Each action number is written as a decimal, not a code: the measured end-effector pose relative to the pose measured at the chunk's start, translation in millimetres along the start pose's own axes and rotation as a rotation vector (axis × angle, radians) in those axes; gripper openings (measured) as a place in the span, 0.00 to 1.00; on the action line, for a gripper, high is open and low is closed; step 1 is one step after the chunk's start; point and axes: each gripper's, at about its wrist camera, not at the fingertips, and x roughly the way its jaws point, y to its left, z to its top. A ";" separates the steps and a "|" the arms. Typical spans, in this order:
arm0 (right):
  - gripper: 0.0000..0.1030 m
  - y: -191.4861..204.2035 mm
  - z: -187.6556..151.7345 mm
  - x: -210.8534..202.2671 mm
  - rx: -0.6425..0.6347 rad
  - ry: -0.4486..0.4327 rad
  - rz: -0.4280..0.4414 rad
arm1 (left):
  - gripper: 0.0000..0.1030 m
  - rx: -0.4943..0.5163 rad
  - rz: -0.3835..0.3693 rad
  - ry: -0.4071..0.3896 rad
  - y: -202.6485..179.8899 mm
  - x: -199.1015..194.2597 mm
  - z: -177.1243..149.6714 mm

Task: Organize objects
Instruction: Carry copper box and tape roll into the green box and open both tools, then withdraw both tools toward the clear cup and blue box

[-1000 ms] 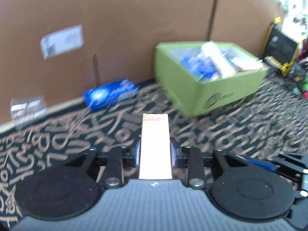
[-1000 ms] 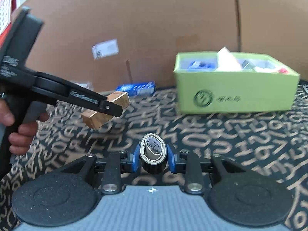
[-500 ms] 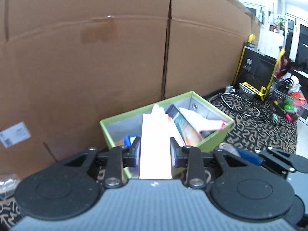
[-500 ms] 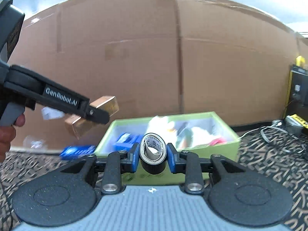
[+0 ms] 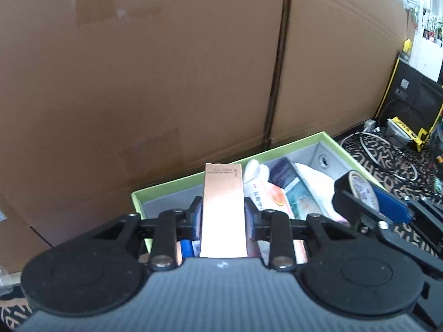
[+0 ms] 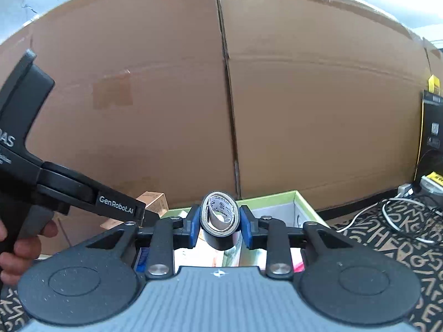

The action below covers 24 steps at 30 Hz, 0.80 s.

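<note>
Left hand-held gripper (image 5: 223, 215) is clamped on a tan carton (image 5: 223, 207), right hand-held gripper (image 6: 218, 225) squeezes a black tape roll (image 6: 219, 221), both over the green box (image 5: 290, 148) of packets.

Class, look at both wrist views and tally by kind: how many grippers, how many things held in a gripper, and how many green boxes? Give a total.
Grippers: 2, the left gripper and the right gripper.
Held things: 2, a tan carton in the left, a roll of black tape in the right.
Green boxes: 1, the green box.
Total: 5
</note>
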 end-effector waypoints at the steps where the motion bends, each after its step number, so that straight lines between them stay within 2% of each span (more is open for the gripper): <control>1: 0.33 -1.4 -3.4 5.6 -0.001 0.011 0.003 | 0.29 -0.005 0.004 0.006 2.5 4.4 -0.5; 3: 0.33 -4.3 -10.5 17.0 -0.007 0.031 0.009 | 0.31 -0.015 -0.005 0.011 6.1 13.4 -2.0; 4: 0.38 -6.0 -13.6 21.4 -0.013 0.047 0.009 | 0.44 -0.017 -0.019 0.005 8.0 15.4 -3.5; 5: 0.59 -7.9 -15.7 23.5 -0.017 0.064 0.006 | 0.55 -0.019 -0.029 -0.008 9.9 15.0 -5.5; 6: 0.67 -10.3 -17.9 21.8 -0.007 0.056 -0.004 | 0.78 -0.026 -0.030 -0.031 11.7 12.0 -8.0; 7: 0.73 -11.3 -18.8 19.0 -0.001 0.028 -0.014 | 0.94 -0.036 -0.025 -0.064 13.9 7.6 -11.0; 8: 0.74 -11.8 -19.0 15.3 -0.006 0.013 -0.023 | 0.99 -0.041 -0.018 -0.099 15.7 2.8 -14.0; 10: 0.78 -13.0 -19.2 10.8 -0.007 0.017 -0.044 | 1.00 -0.042 -0.013 -0.143 17.8 -5.3 -19.0; 13: 0.81 -14.1 -21.2 2.7 0.012 0.014 -0.039 | 1.00 -0.048 -0.017 -0.130 19.0 -13.2 -25.7; 17: 0.87 -6.7 -19.4 -12.3 -0.005 0.016 -0.042 | 1.00 -0.053 -0.024 -0.153 16.7 -32.7 -41.3; 24: 0.92 6.7 -26.9 -60.6 0.018 0.023 0.013 | 1.00 -0.058 -0.022 -0.203 21.9 -96.4 -80.4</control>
